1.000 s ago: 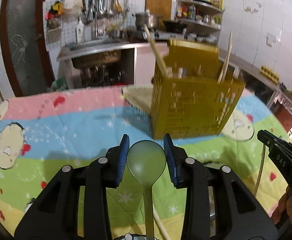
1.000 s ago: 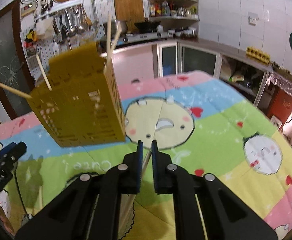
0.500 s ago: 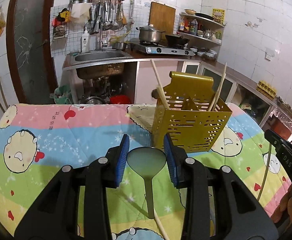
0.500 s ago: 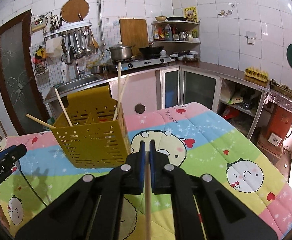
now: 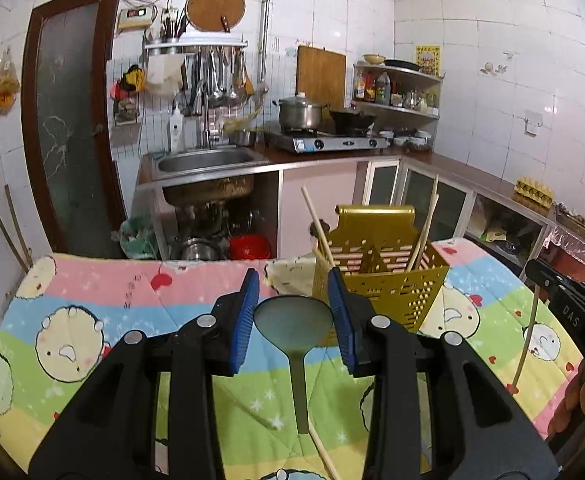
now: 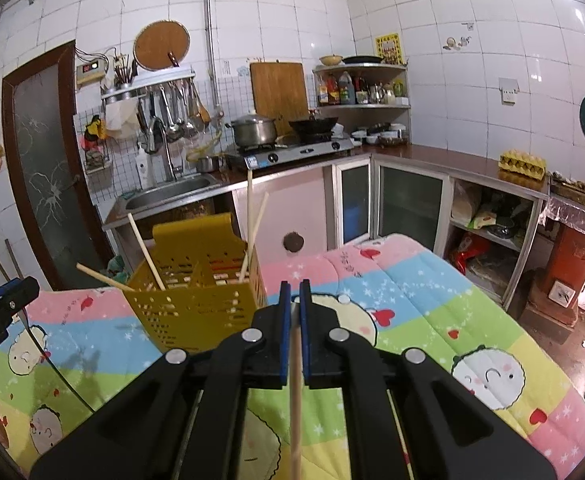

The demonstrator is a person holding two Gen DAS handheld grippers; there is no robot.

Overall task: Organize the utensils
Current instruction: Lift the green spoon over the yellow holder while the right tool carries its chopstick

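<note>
A yellow perforated utensil basket (image 5: 388, 280) stands on the cartoon-print cloth (image 5: 112, 312) and holds several chopsticks; it also shows in the right wrist view (image 6: 200, 292). My left gripper (image 5: 293, 316) is shut on a green spoon (image 5: 294, 324), bowl between the blue pads, handle hanging down, raised above the cloth. My right gripper (image 6: 295, 324) is shut on a wooden chopstick (image 6: 295, 408), which hangs down; it shows at the right edge of the left wrist view (image 5: 526, 344). The basket lies ahead of both grippers.
Another chopstick (image 5: 322, 446) lies on the cloth below the spoon. Behind the table are a sink (image 5: 208, 160), a stove with a pot (image 5: 298, 114) and a wok, a counter and cabinets. The left gripper's tip shows at the left of the right wrist view (image 6: 4, 300).
Both grippers have risen and drawn back from the basket, which now looks smaller and lower. The spoon and the chopstick have stayed held.
</note>
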